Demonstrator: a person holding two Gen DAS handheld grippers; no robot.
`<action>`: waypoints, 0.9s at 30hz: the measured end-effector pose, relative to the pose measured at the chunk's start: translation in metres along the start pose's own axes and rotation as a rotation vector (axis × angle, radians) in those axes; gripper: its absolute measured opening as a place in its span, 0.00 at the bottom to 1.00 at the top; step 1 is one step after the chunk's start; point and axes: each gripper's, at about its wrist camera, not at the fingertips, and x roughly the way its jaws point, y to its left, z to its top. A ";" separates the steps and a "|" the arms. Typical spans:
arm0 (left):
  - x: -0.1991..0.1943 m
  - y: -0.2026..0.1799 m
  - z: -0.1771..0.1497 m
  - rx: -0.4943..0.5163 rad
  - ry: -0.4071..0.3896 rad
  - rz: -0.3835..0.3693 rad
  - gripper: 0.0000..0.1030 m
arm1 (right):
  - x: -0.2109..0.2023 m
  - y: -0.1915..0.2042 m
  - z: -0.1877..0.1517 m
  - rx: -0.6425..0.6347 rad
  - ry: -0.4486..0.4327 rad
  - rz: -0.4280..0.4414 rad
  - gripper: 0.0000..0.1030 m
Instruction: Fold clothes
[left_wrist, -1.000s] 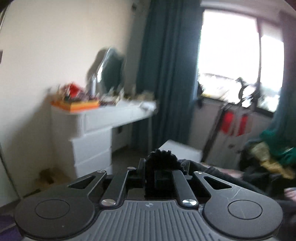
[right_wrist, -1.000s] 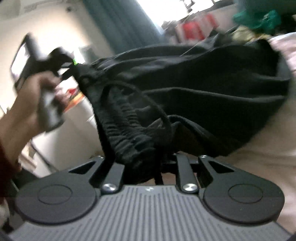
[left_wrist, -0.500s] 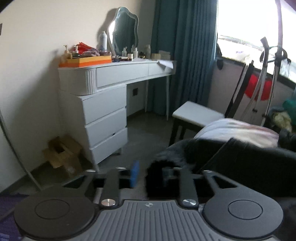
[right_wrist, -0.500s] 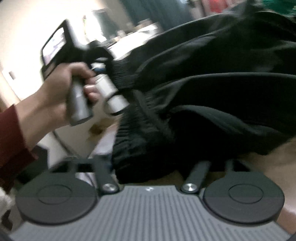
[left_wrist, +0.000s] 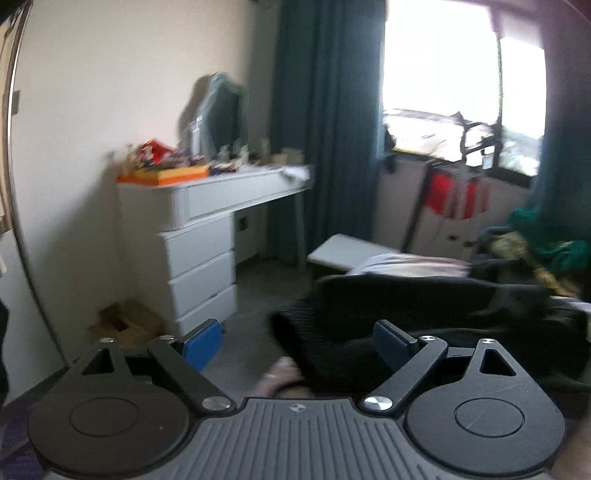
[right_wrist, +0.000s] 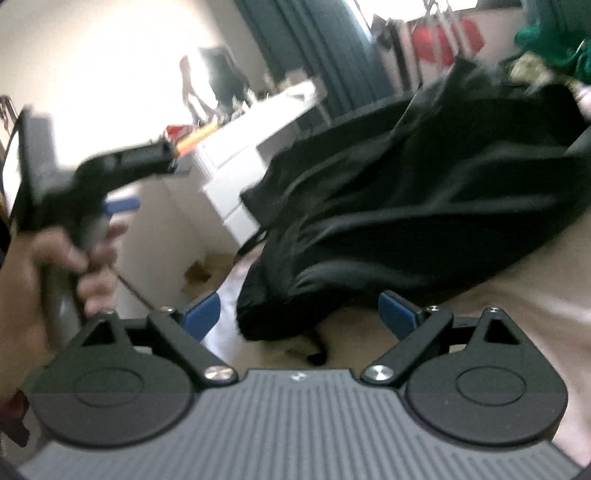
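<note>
A black garment (right_wrist: 406, 206) lies bunched on the pale bed surface (right_wrist: 524, 295); it also shows in the left wrist view (left_wrist: 424, 314). My left gripper (left_wrist: 299, 343) is open, its blue pads apart, with the garment's ribbed edge lying between and just beyond them. My right gripper (right_wrist: 303, 314) is open and empty, the garment's near edge just in front of its pads. The left gripper tool, held in a hand (right_wrist: 74, 258), appears at the left of the right wrist view.
A white dressing table with drawers (left_wrist: 207, 236) and a mirror stands by the wall. A white stool (left_wrist: 343, 251), dark teal curtains (left_wrist: 325, 129), a drying rack with red items (left_wrist: 454, 199) and a pile of green clothes (left_wrist: 546, 254) lie beyond.
Both grippers have opened and let go of the black garment, which has dropped onto the bed. The left gripper has moved away from it to the left.
</note>
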 end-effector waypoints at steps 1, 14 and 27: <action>-0.014 -0.015 -0.004 0.012 -0.011 -0.018 0.89 | -0.014 -0.004 0.006 -0.009 -0.024 -0.012 0.91; -0.106 -0.210 -0.053 0.069 -0.050 -0.257 0.90 | -0.163 -0.114 0.052 -0.111 -0.264 -0.264 0.92; -0.043 -0.254 -0.117 0.150 0.011 -0.227 0.88 | -0.128 -0.188 0.031 -0.022 -0.287 -0.351 0.91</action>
